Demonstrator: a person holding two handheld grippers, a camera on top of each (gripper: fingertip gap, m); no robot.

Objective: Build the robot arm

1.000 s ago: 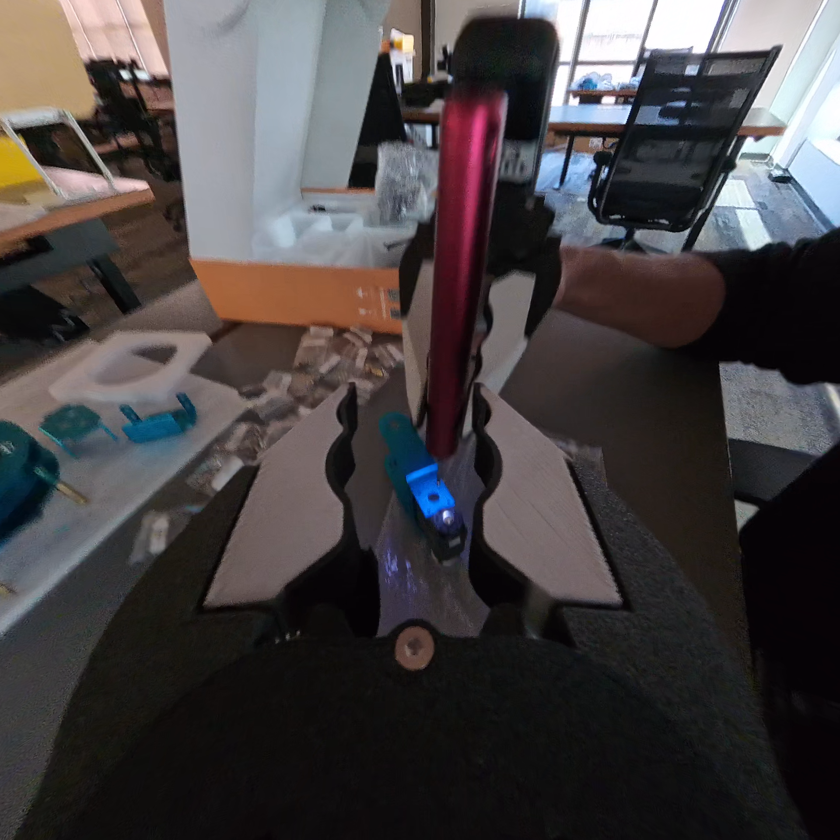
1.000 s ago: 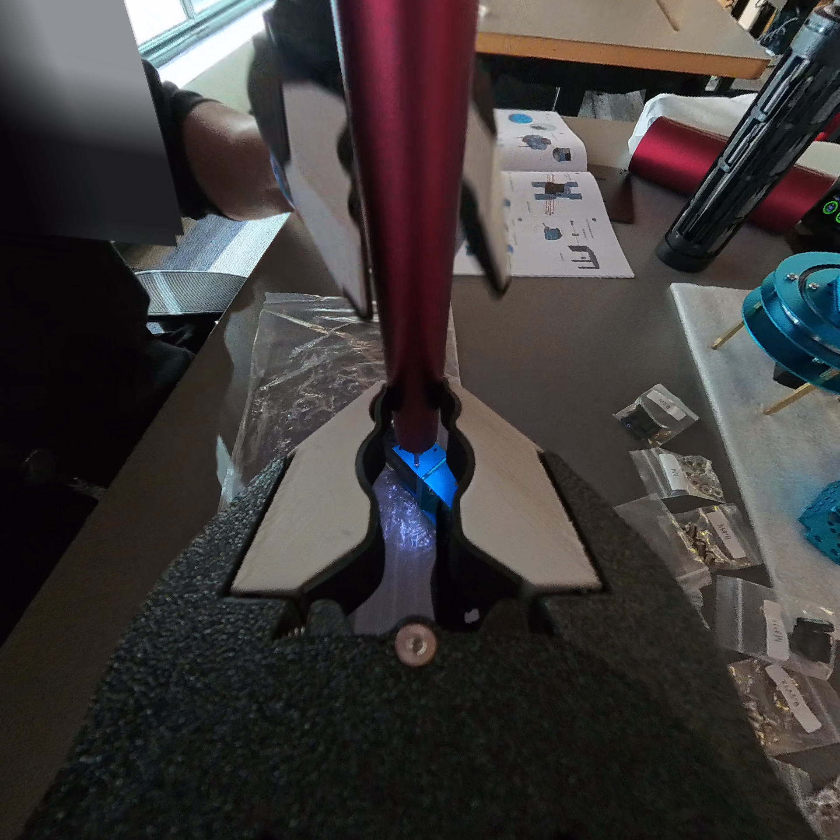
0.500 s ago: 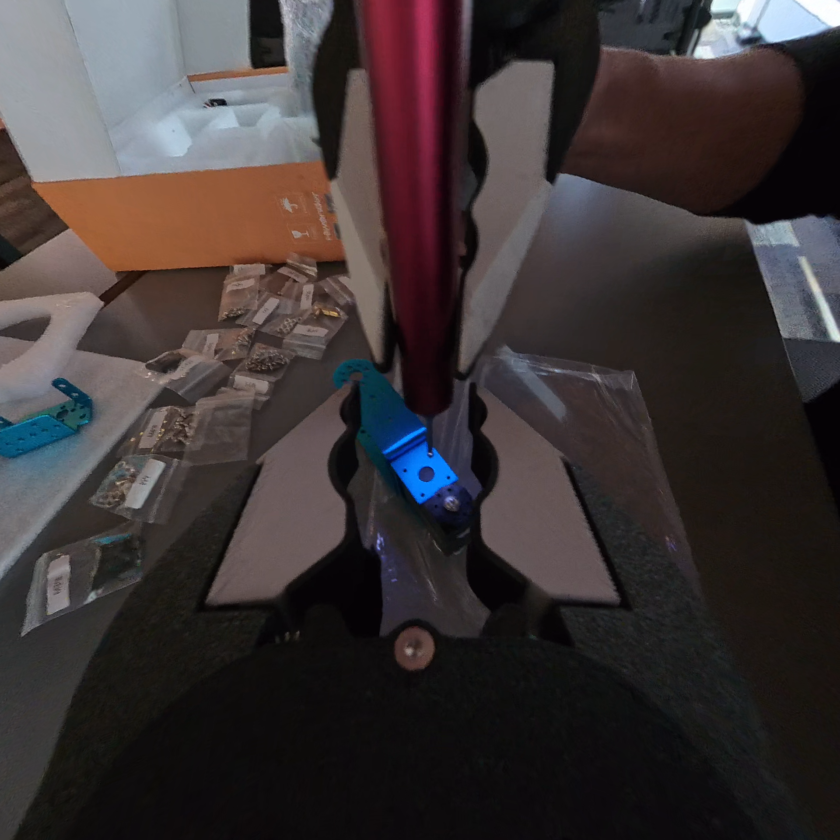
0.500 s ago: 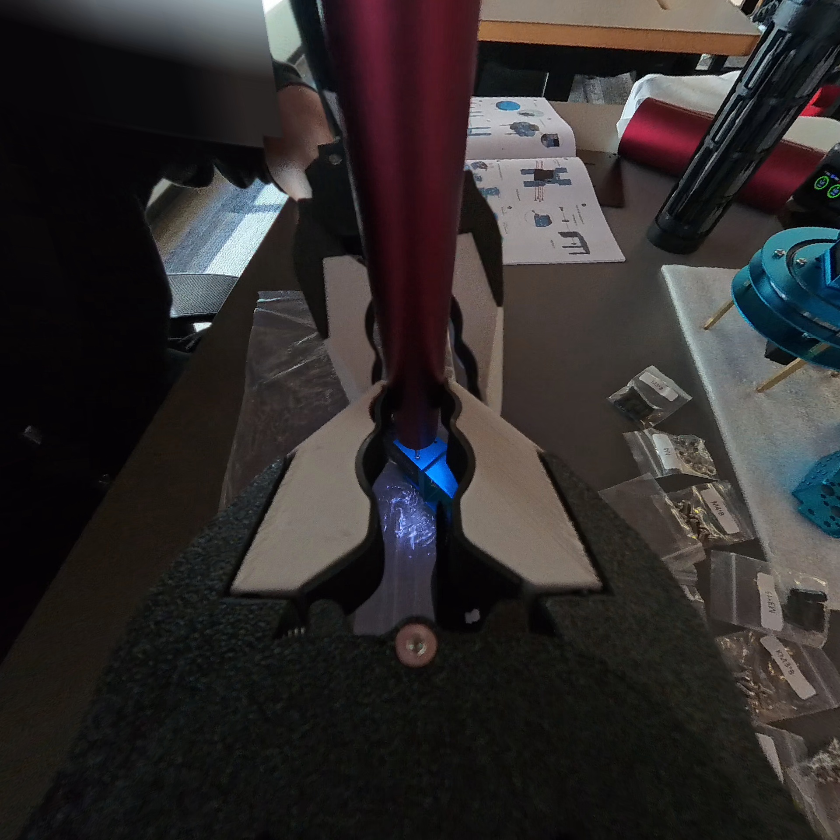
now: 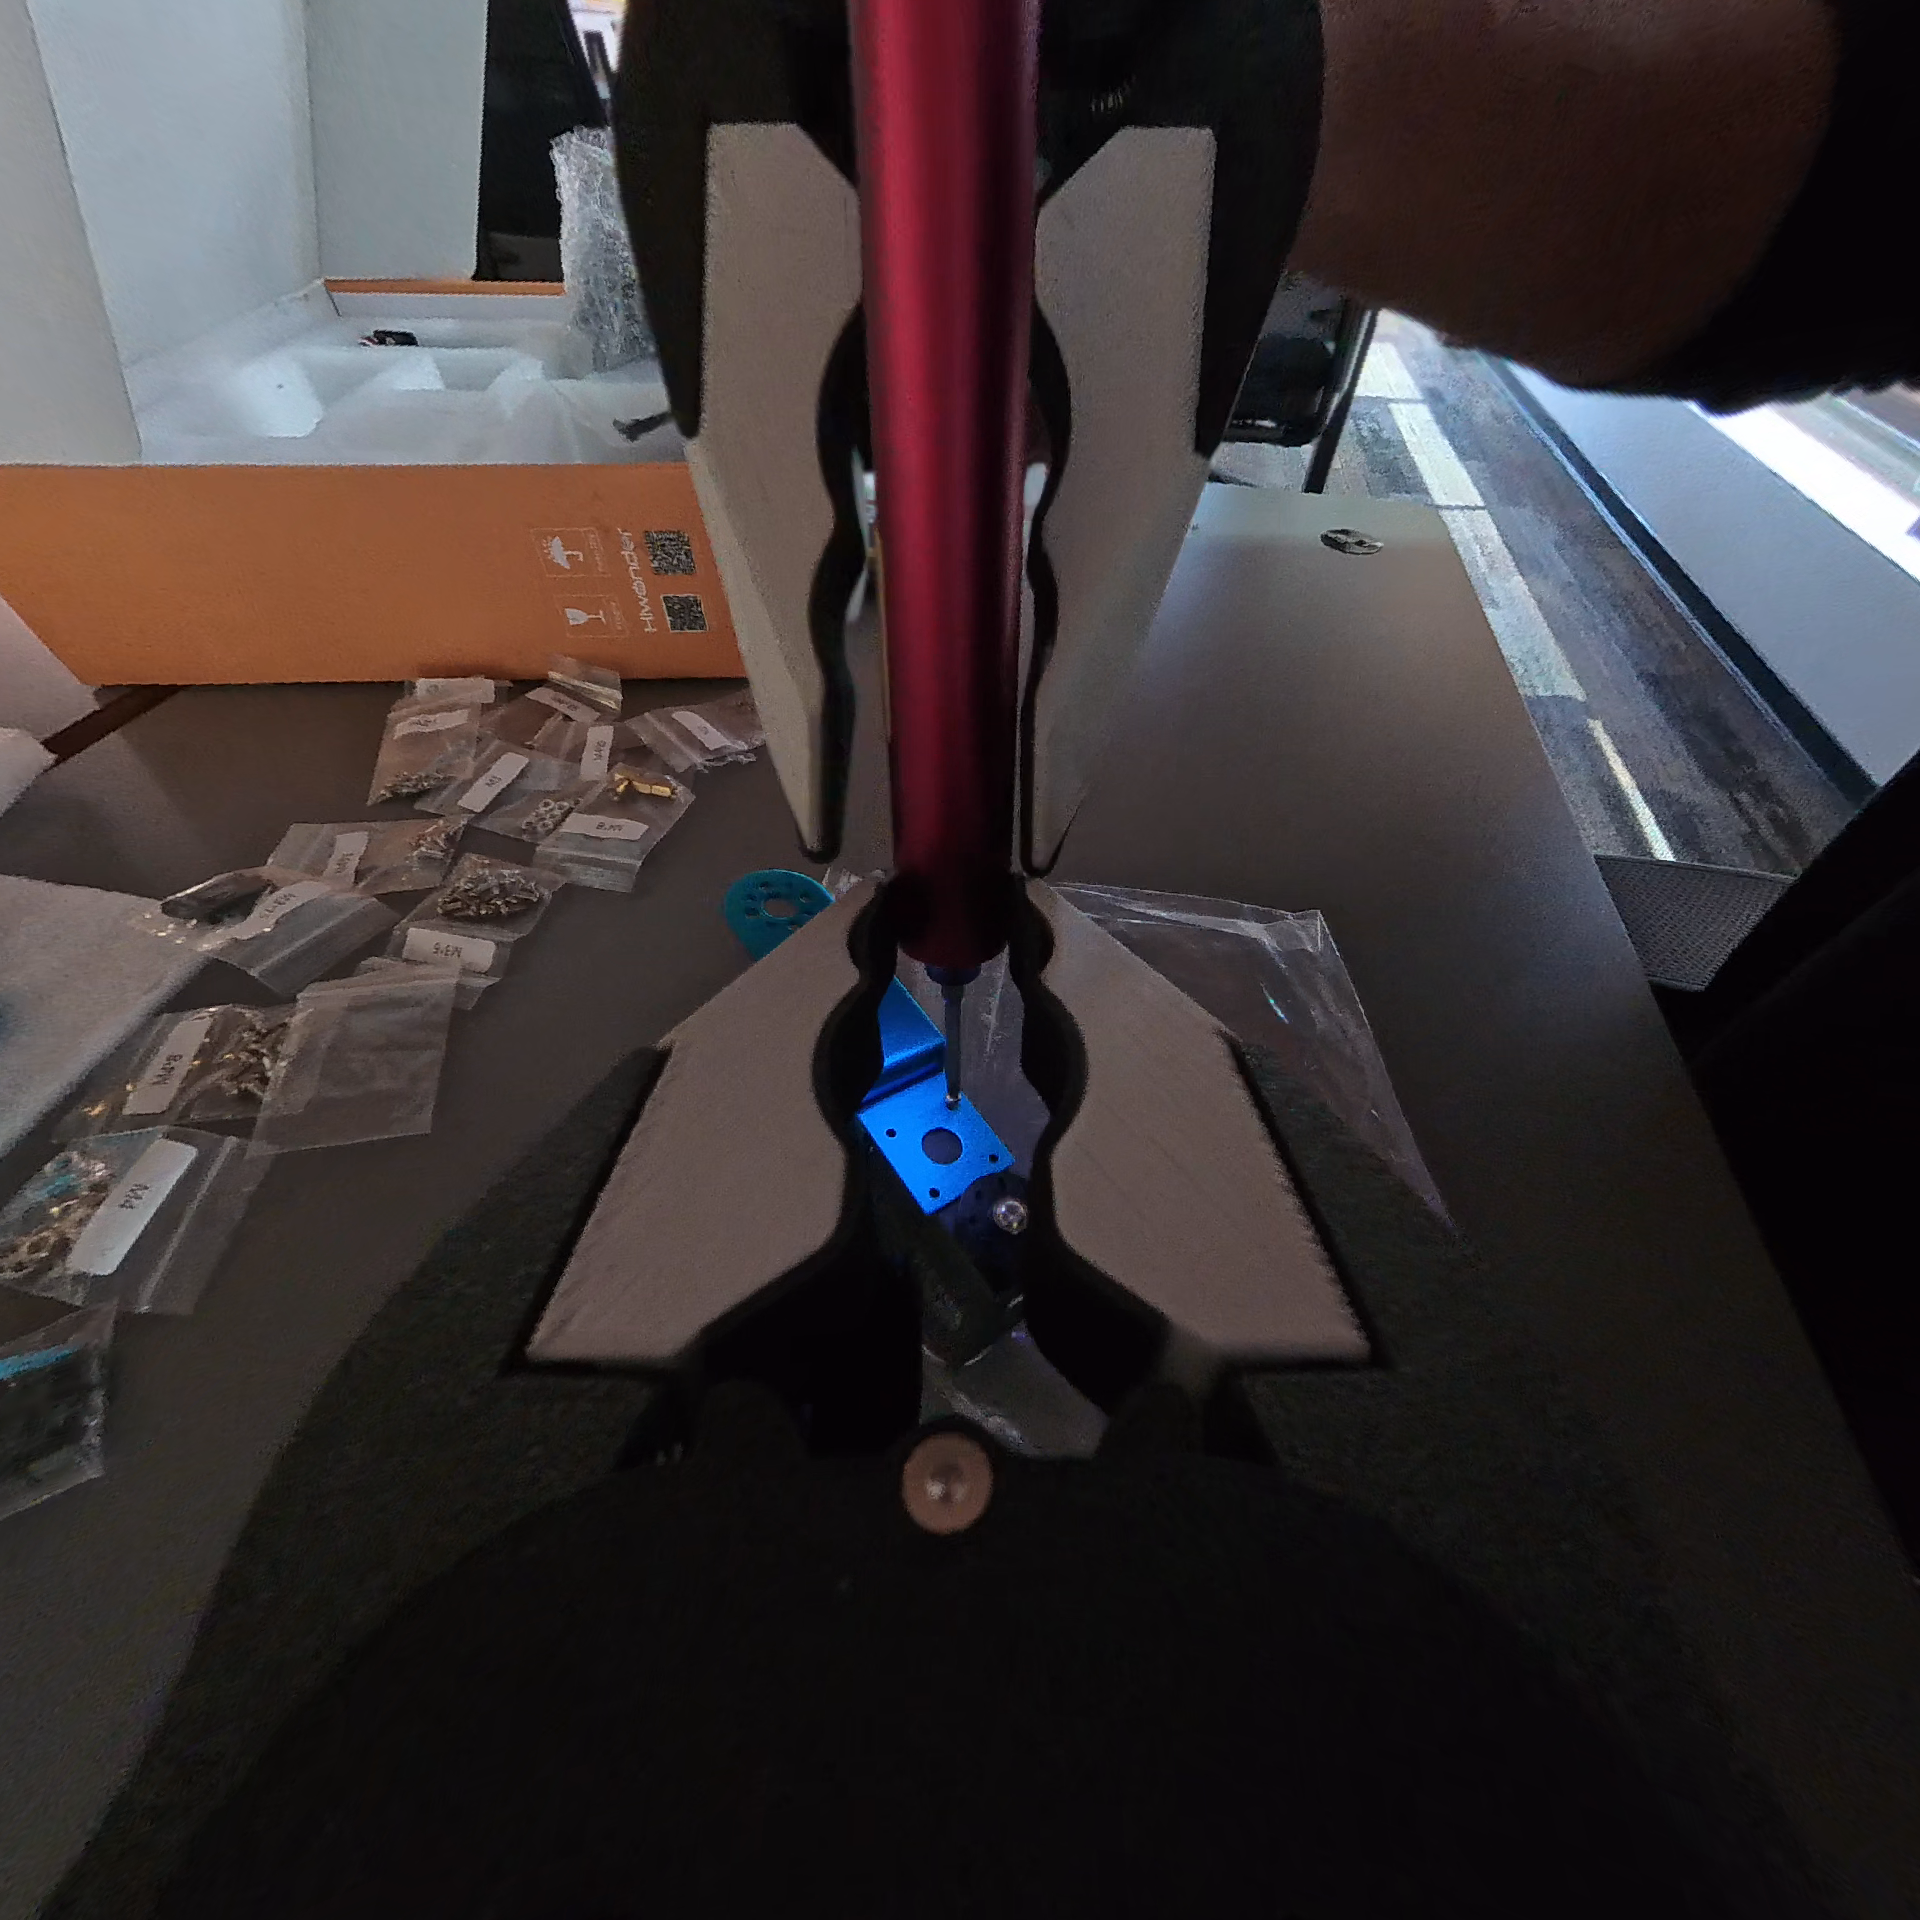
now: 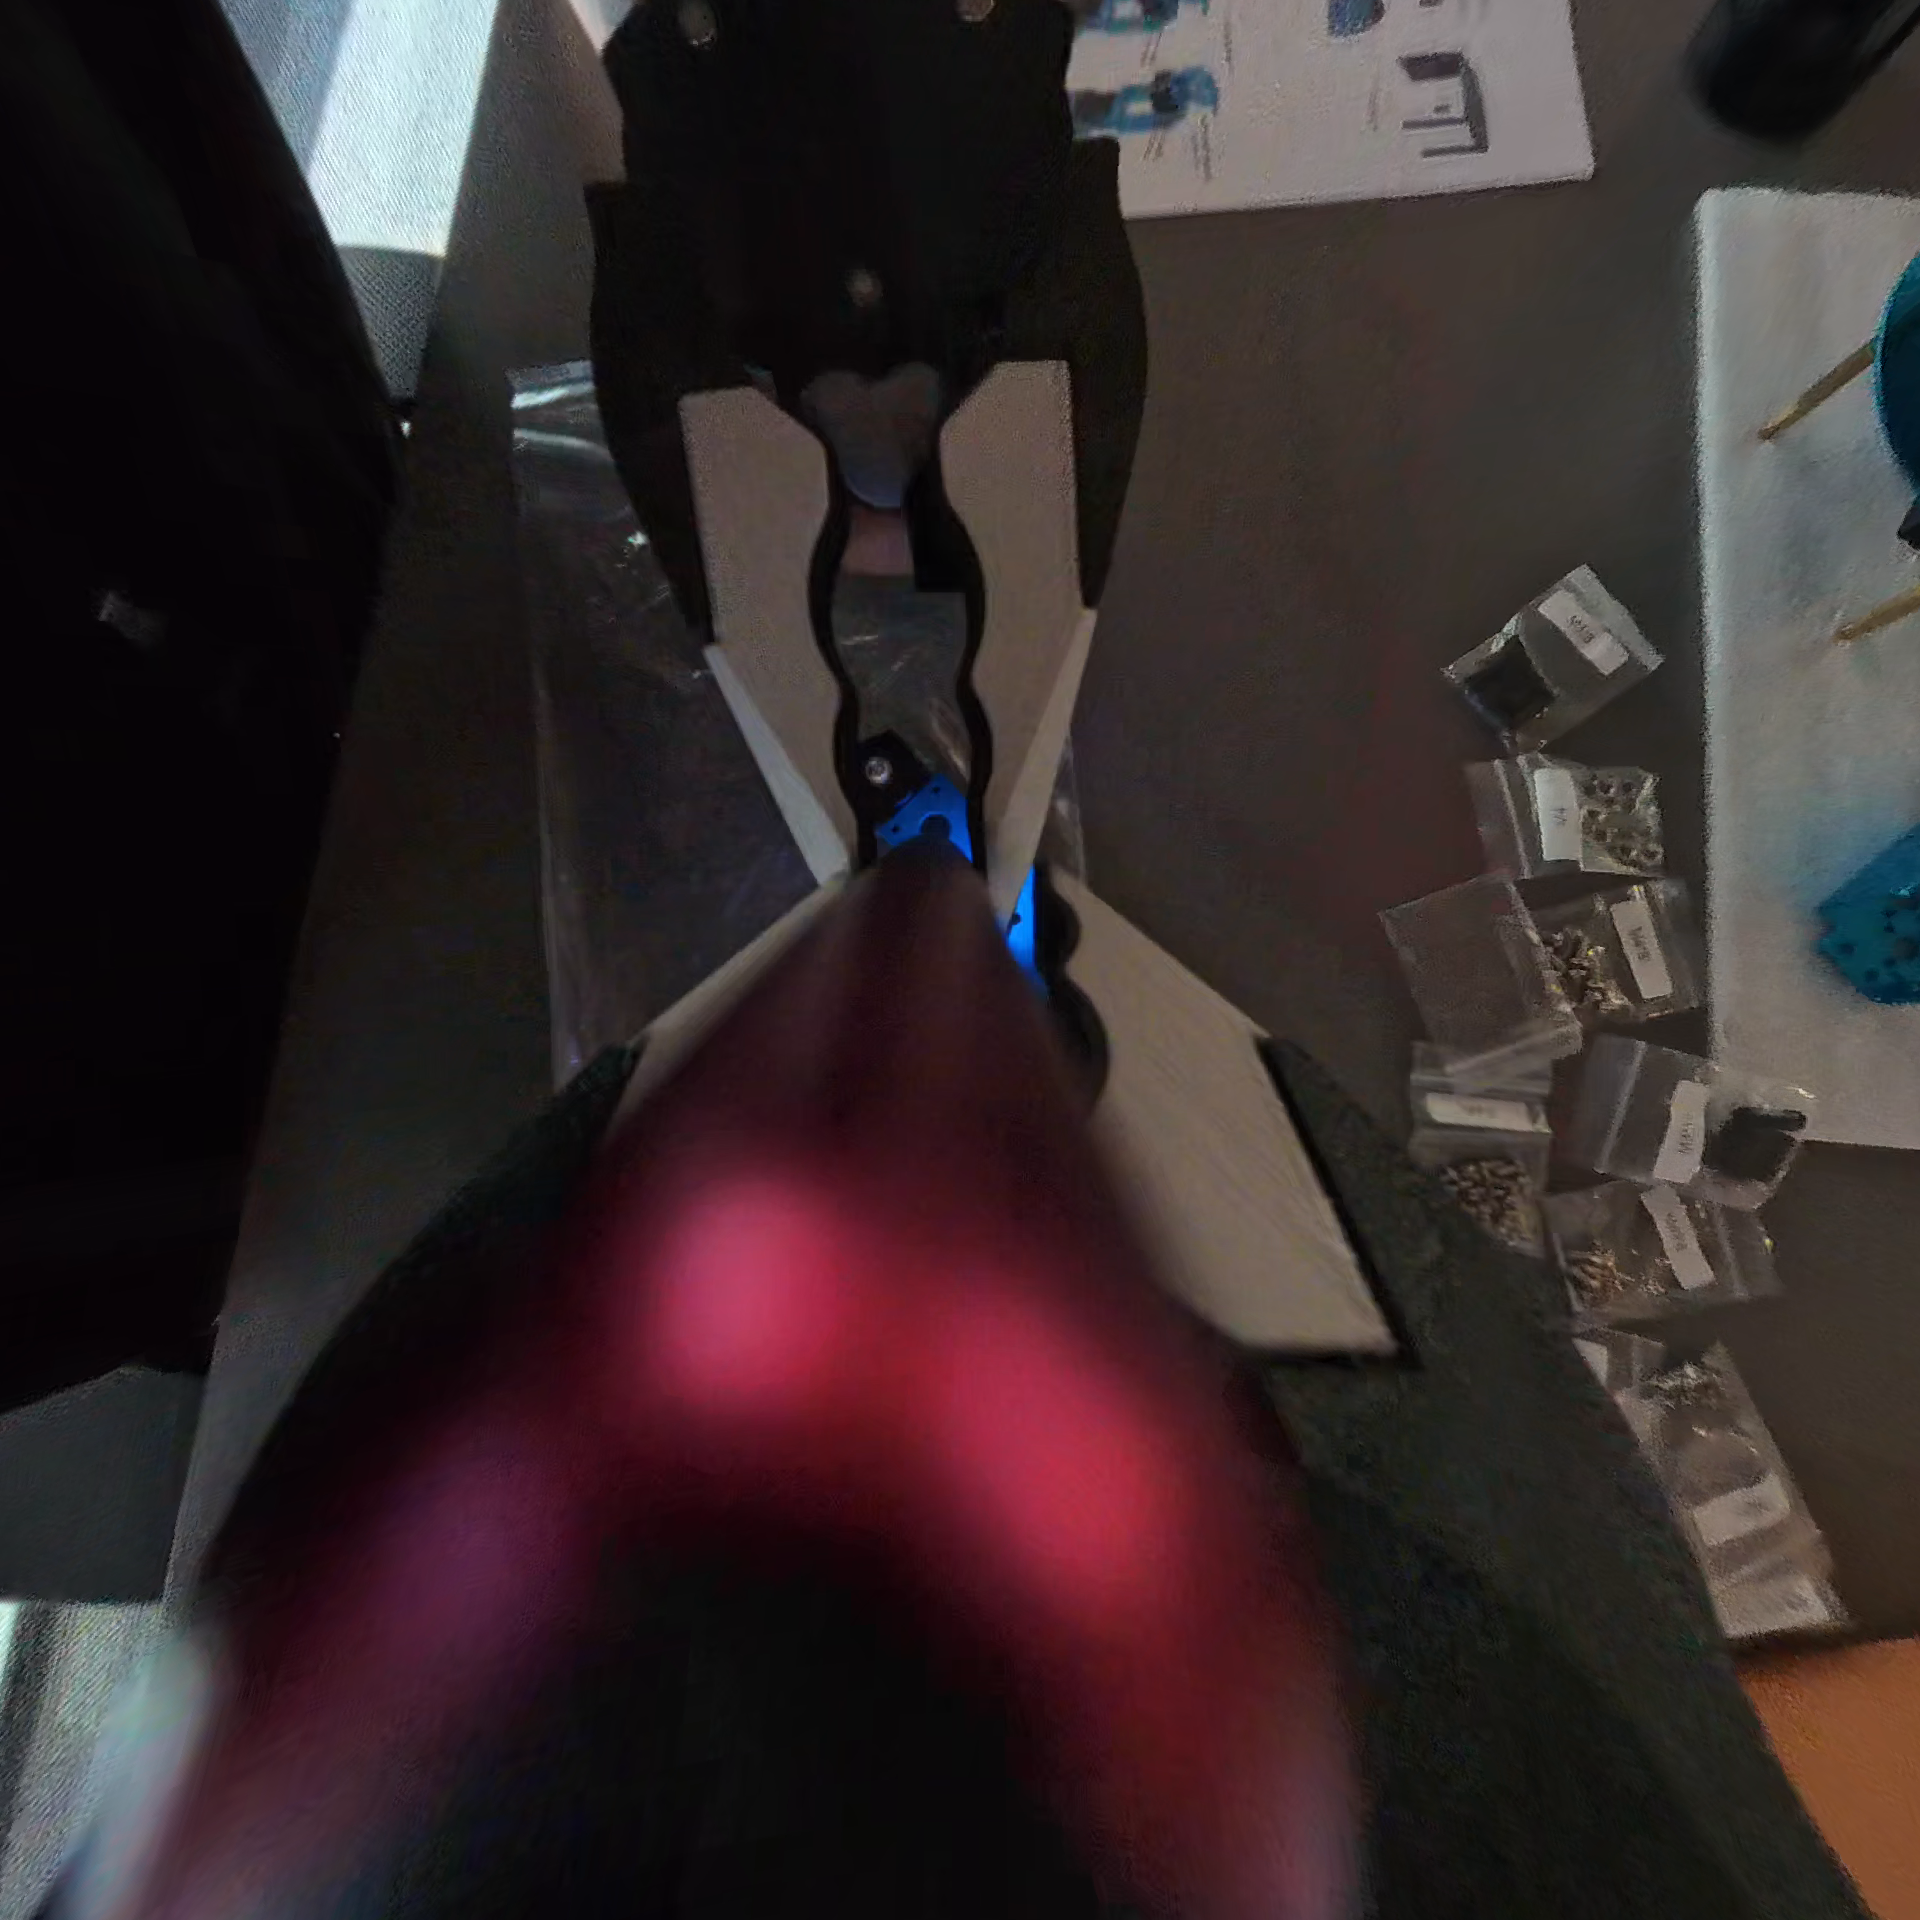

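Observation:
My left gripper (image 5: 951, 904) is shut on a small blue metal bracket (image 5: 935, 1143) with a black block fixed to it, and holds it low over a clear plastic bag (image 5: 1247, 987) on the dark table. My right gripper (image 6: 935, 883) is shut on a red screwdriver (image 6: 883, 1299), which fills that view as a blur. In the left wrist view the right gripper (image 5: 930, 857) comes down from above with the screwdriver (image 5: 951, 520) nearly upright. Its thin bit touches the bracket's top face near a hole. The left gripper (image 6: 914, 821) and the bracket (image 6: 925, 826) also show in the right wrist view.
Several small bags of screws (image 5: 468, 831) lie to the left, before an orange and white box (image 5: 364, 561). In the right wrist view more bags (image 6: 1590, 935), a white foam pad (image 6: 1808, 520) with blue parts (image 6: 1870, 935) and an open booklet (image 6: 1330, 94). A person's forearm (image 5: 1558, 177) is at the upper right. Less than 4 cm separates the two grippers' tips.
The right gripper has tipped the screwdriver more upright, over the bracket, and brought its bit down onto the top face. Both views now look more steeply down at the table.

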